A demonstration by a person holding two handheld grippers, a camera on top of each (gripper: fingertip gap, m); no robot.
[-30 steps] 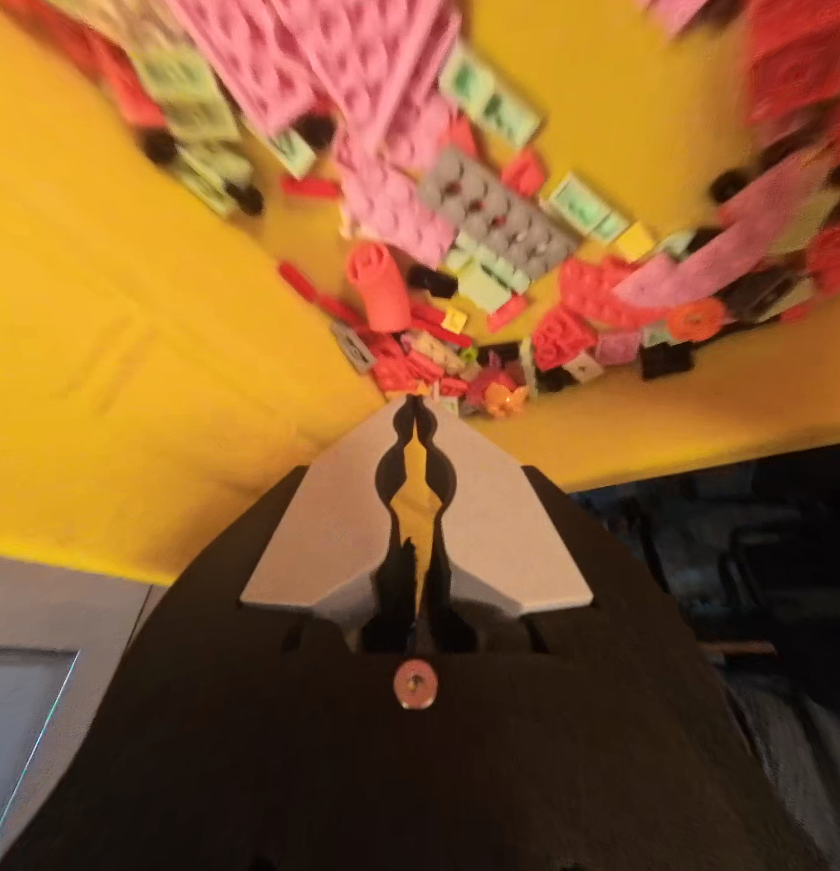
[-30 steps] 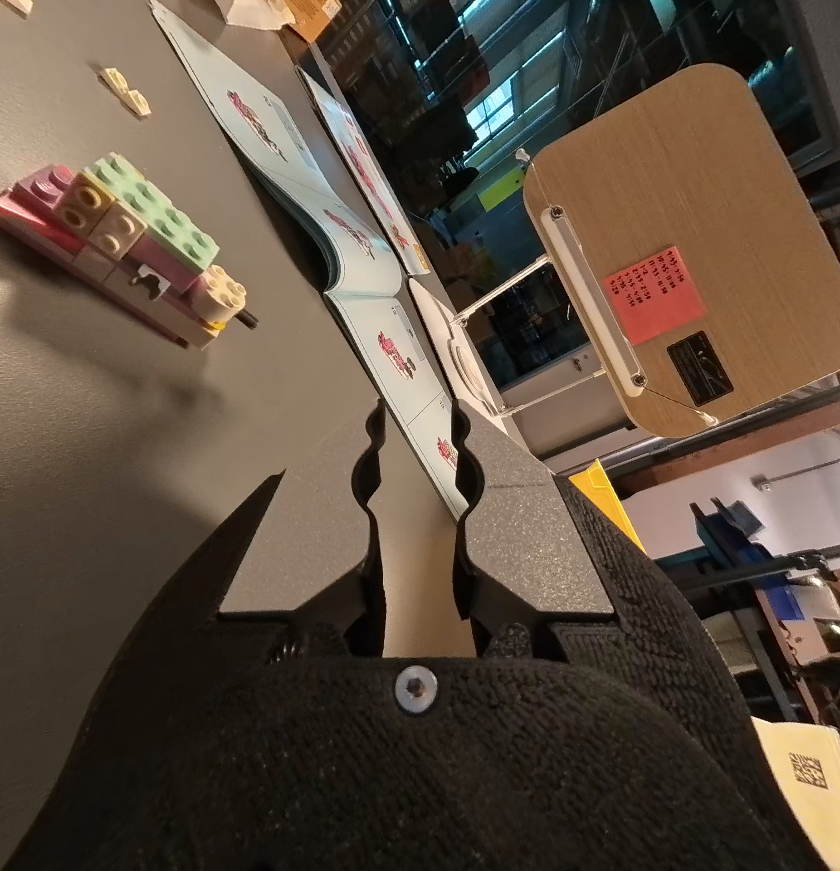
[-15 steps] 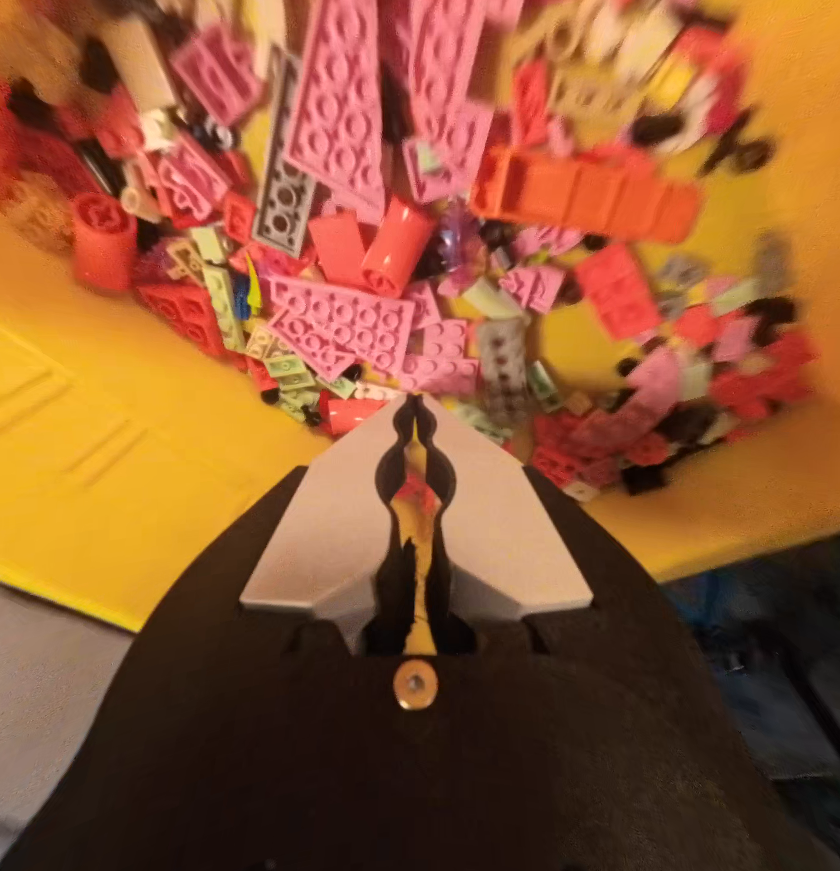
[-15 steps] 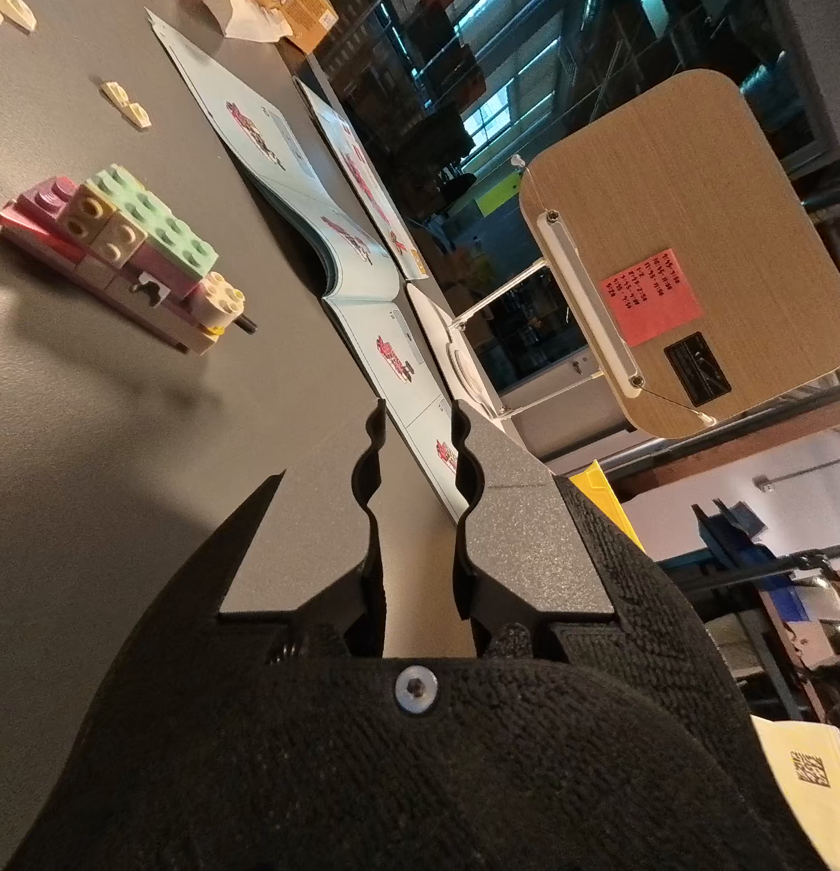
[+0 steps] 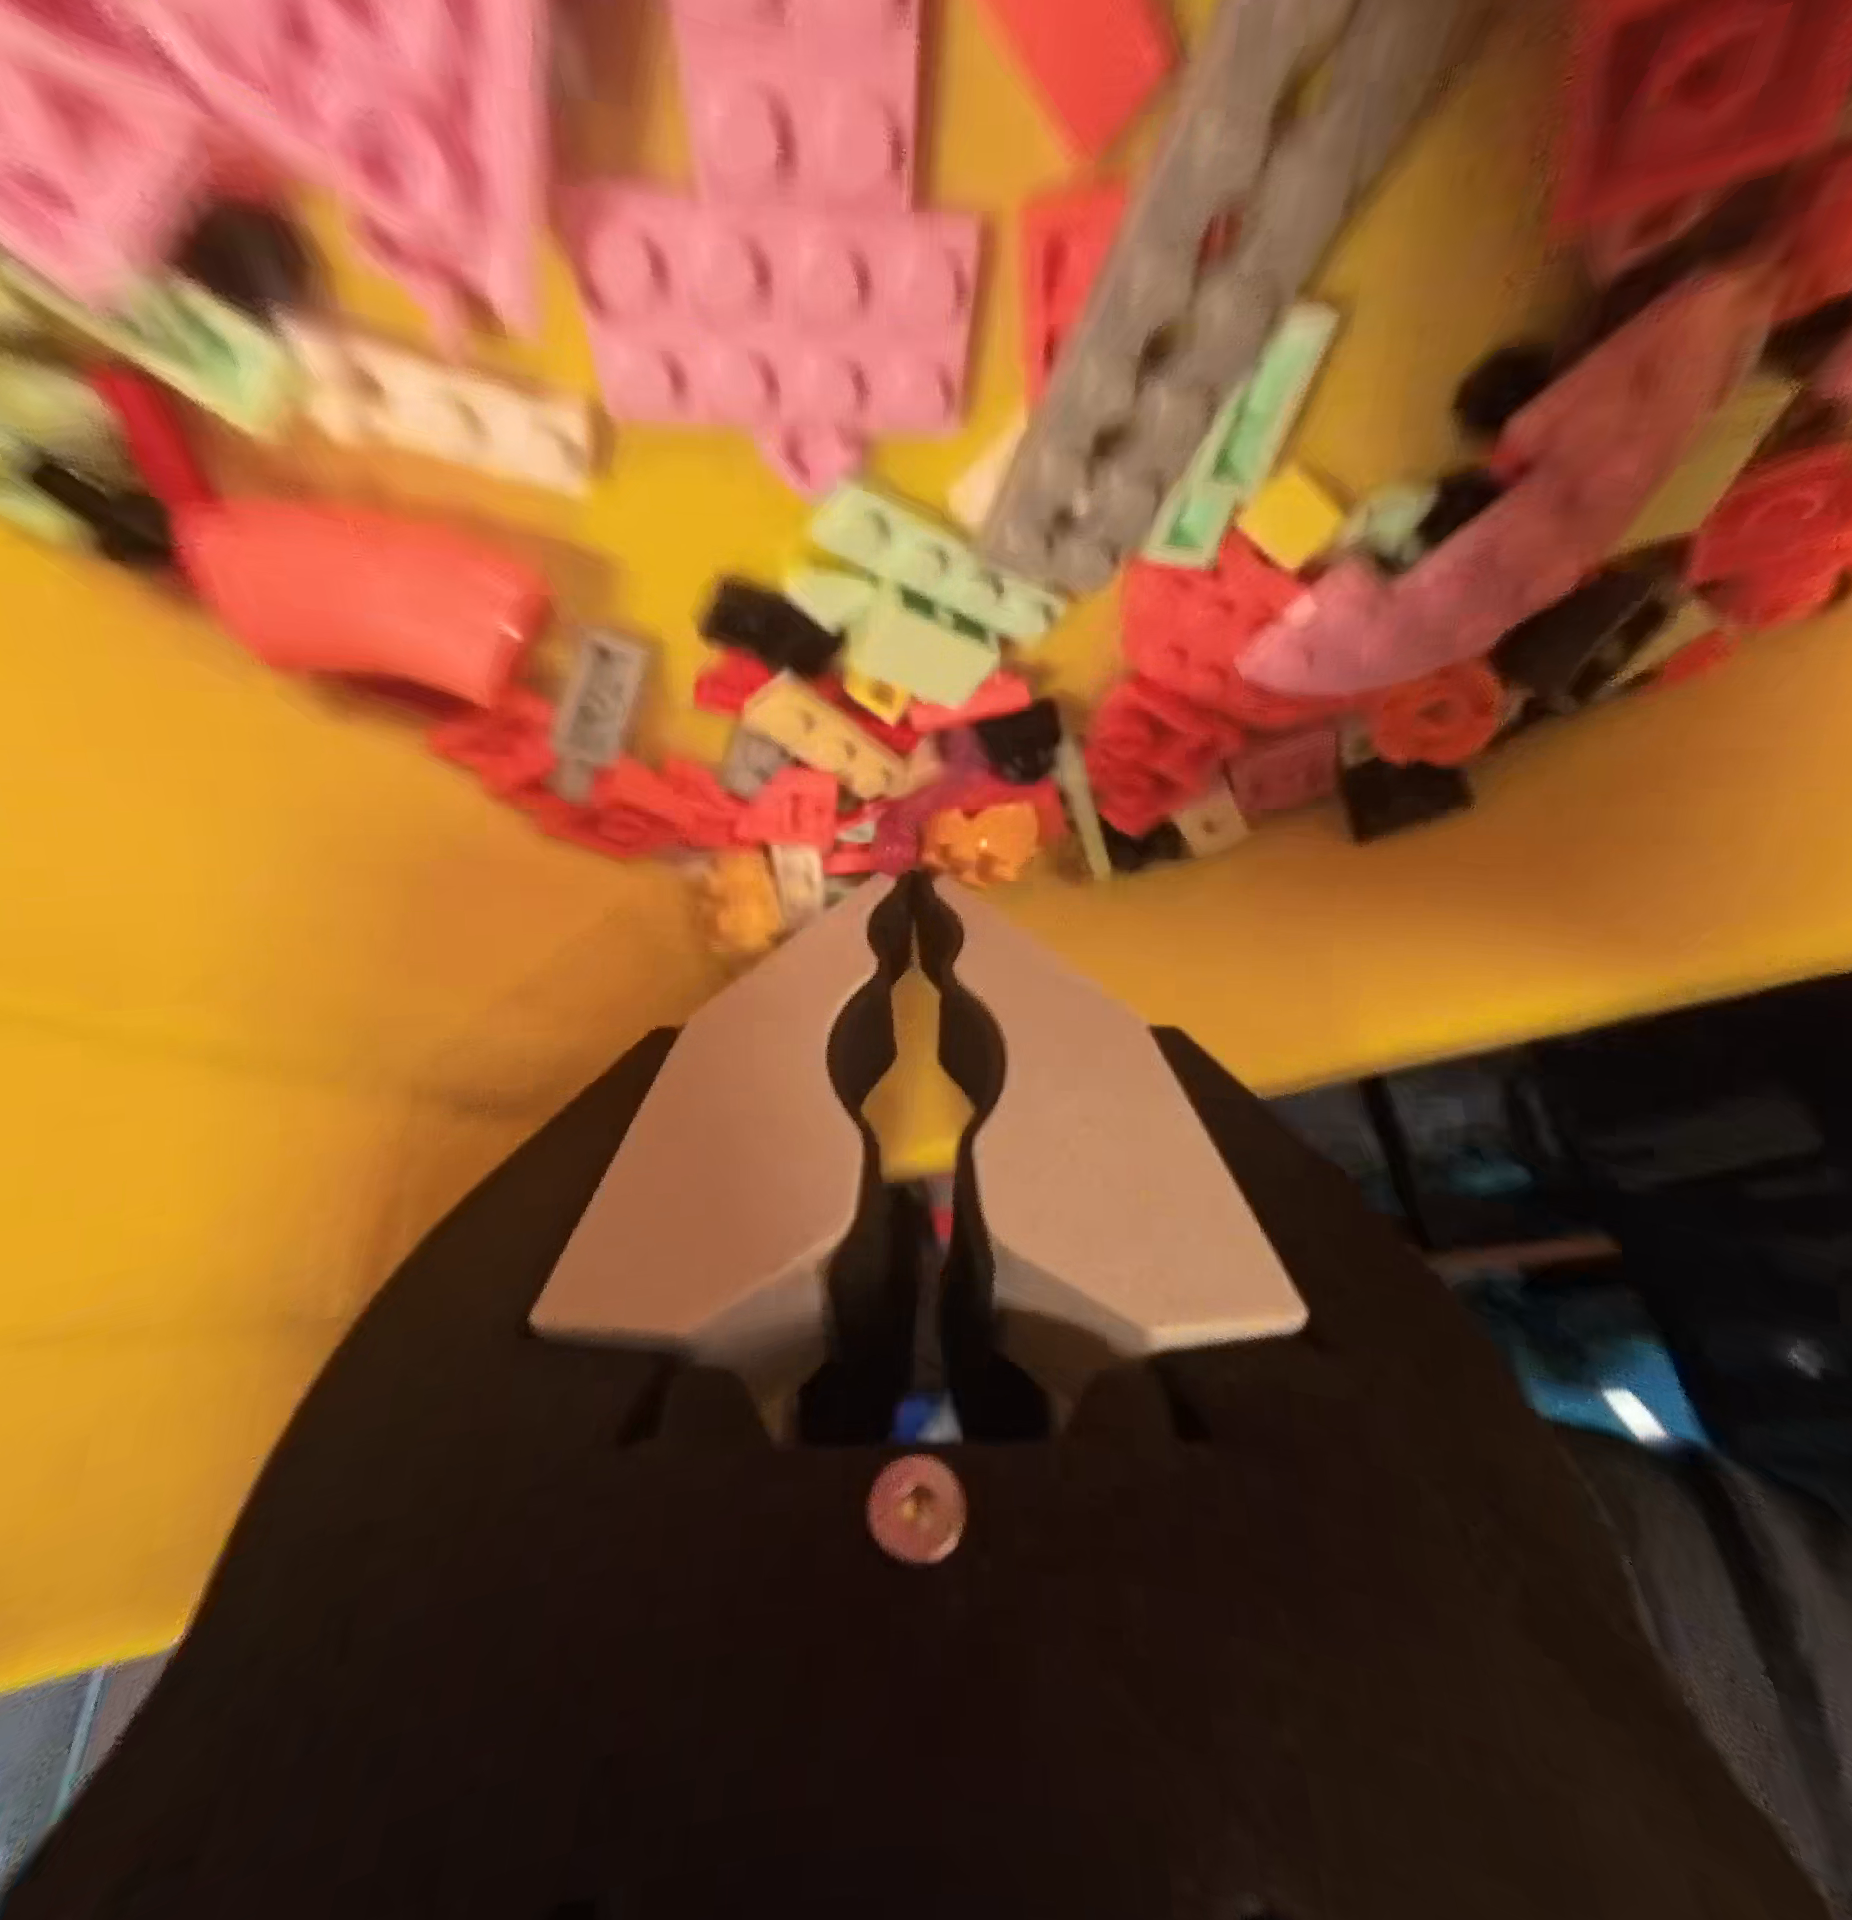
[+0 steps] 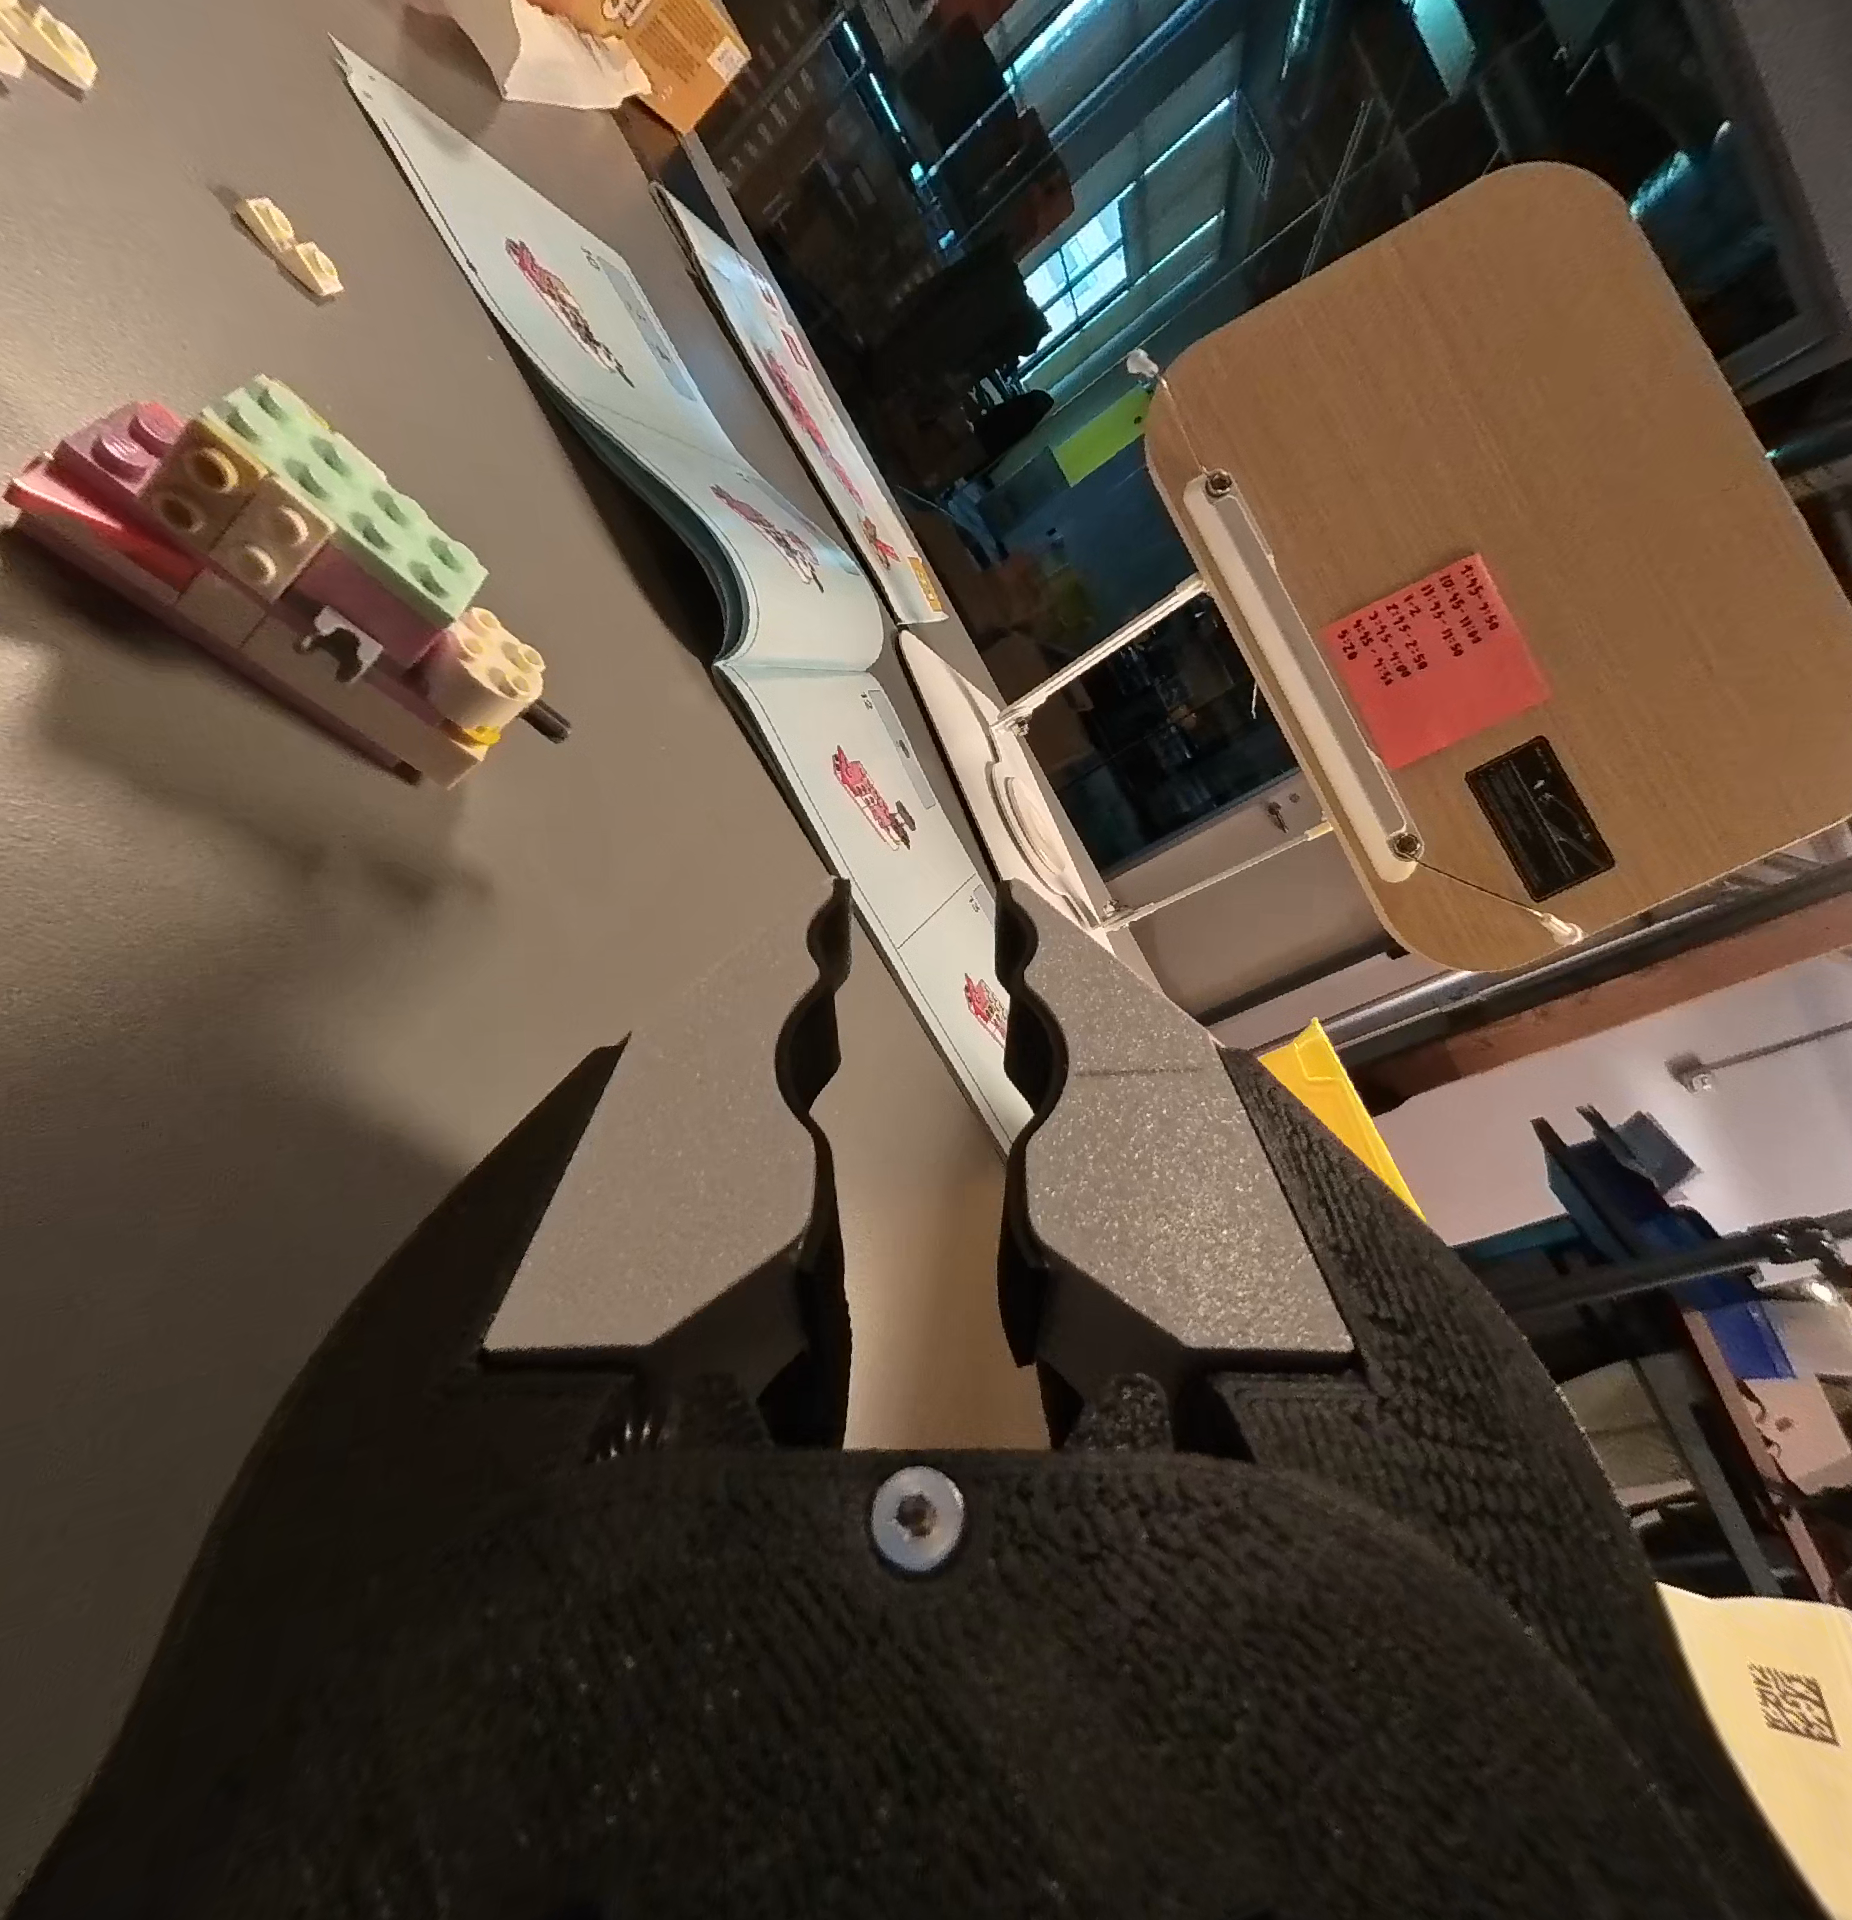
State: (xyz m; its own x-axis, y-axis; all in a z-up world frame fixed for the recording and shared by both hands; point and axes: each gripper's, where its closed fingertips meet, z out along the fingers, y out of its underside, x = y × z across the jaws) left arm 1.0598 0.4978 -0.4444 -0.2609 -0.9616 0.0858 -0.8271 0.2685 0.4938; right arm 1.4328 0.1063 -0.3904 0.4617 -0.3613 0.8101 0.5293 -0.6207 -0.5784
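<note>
My left gripper (image 5: 914,891) is shut with nothing between its pads. Its tips hang just over a heap of loose toy bricks in a yellow bin (image 5: 226,935), right next to a small orange piece (image 5: 982,840) and a dark pink piece (image 5: 901,831). Pink plates (image 5: 787,301), a grey plate (image 5: 1140,416), pale green bricks (image 5: 922,613) and red pieces (image 5: 1192,675) lie farther in. My right gripper (image 6: 922,925) is open and empty, low over a dark grey table (image 6: 278,987). A small brick model (image 6: 278,561) in pink, tan and mint stands to its upper left.
An open instruction booklet (image 6: 797,644) lies ahead of the right gripper. Small cream pieces (image 6: 288,244) lie farther back on the table. A wooden board with a red note (image 6: 1524,582) stands to the right. A yellow bin's corner (image 6: 1327,1101) shows behind the right finger.
The left gripper, still shut, has swept over the bin's heap and now sits close to the small pieces at the bin's near wall. The right gripper has barely moved and stays open.
</note>
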